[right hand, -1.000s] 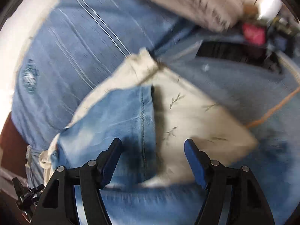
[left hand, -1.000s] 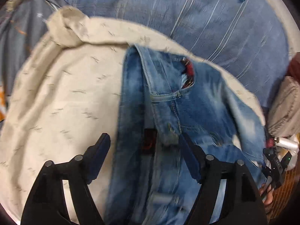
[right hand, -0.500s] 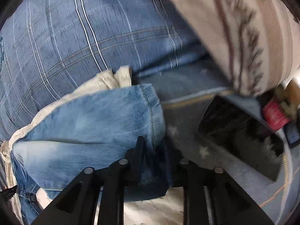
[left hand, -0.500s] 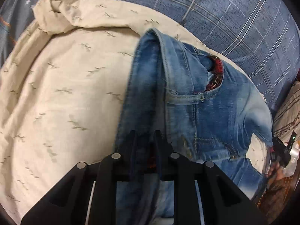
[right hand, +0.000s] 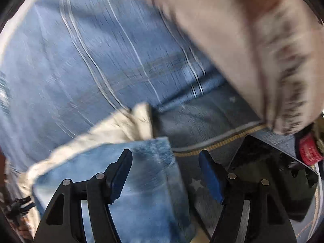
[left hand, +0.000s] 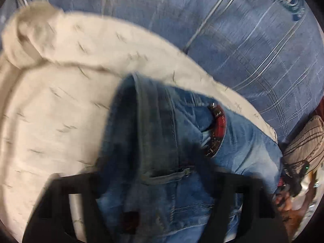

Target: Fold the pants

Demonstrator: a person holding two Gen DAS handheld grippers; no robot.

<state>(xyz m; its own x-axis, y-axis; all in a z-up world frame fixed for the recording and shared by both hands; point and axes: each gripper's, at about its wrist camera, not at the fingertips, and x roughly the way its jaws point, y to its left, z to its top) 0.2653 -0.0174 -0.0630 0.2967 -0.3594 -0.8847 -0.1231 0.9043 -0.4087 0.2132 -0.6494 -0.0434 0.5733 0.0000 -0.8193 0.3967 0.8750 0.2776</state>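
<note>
Both pairs of tongs, clenched on denim half a second ago, now stand released; the blue checked bed cover [left hand: 253, 40] fills the background; a cream sheet [left hand: 60, 111] lies on it, under the jeans [left hand: 162, 141]; the jeans are bunched up high between the left tongs [left hand: 156, 192], which are blurred but spread wide; the right tongs [right hand: 166, 174] gape over a jeans leg hem [right hand: 154, 172]; a black tablet [right hand: 273, 172] lies beside.

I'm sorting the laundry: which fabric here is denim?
The blue jeans on the cream cloth; the plaid blue sheet is thin and striped.
</note>
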